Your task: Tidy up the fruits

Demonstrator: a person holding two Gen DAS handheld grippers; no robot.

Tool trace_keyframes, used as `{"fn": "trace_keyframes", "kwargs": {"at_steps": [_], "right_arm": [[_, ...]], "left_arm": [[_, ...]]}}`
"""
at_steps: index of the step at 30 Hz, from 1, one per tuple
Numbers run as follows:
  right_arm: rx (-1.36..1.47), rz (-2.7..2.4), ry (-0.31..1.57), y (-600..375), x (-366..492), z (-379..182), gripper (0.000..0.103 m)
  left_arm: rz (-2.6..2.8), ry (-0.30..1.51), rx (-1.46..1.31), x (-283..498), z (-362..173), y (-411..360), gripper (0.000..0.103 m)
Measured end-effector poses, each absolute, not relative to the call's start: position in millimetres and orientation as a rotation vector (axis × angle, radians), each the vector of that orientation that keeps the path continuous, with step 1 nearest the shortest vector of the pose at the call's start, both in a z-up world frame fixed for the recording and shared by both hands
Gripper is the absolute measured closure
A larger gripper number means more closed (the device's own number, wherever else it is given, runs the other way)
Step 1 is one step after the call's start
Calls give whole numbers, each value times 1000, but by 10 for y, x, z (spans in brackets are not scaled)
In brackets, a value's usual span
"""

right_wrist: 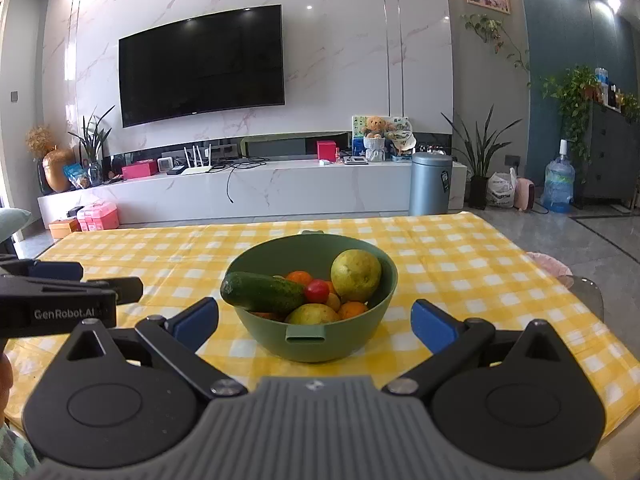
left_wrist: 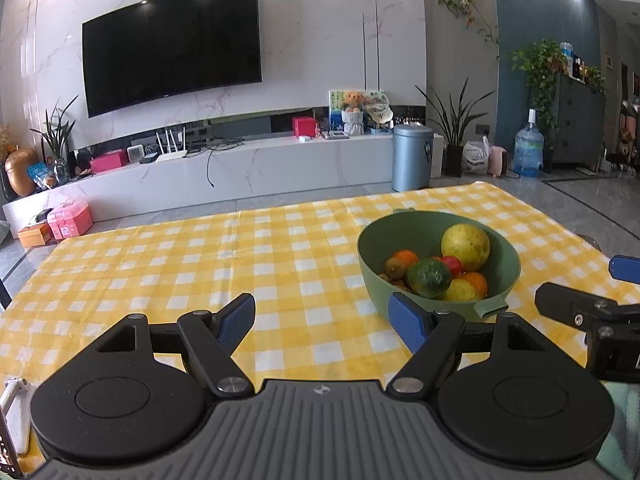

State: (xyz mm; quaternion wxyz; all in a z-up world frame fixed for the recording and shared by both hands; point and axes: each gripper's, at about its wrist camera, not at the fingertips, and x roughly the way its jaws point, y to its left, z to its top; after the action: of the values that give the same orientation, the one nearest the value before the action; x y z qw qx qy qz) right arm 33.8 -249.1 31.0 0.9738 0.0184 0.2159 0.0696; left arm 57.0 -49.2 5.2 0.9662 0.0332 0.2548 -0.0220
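Both my grippers spread wide, nothing held: left gripper (left_wrist: 322,320) beside the green bowl (right_wrist: 360,332) w/ fruit on the tabletop (right_wrist: 460,264), right gripper (right_wrist: 314,322) facing it. Left one reads "GenRobot.AI".

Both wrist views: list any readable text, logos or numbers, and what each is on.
"GenRobot.AI", white print, last letters partly cut off, on the side of the left gripper body, seen in the right wrist view.
TV logo: too small to read.
Pink boxes, bin sticker, water jug label: too blurred to read.
Small emblem on each gripper's grey housing: a symbol, no words.
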Motion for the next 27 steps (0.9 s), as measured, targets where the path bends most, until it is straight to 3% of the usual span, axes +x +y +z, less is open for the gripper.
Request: {"fn": "trace_keyframes", "kwargs": {"at_steps": [27], "right_arm": [[80,136,457,-2542,378,310,4]], "left_arm": [[-45,540,67,554,68,-499,14]]}}
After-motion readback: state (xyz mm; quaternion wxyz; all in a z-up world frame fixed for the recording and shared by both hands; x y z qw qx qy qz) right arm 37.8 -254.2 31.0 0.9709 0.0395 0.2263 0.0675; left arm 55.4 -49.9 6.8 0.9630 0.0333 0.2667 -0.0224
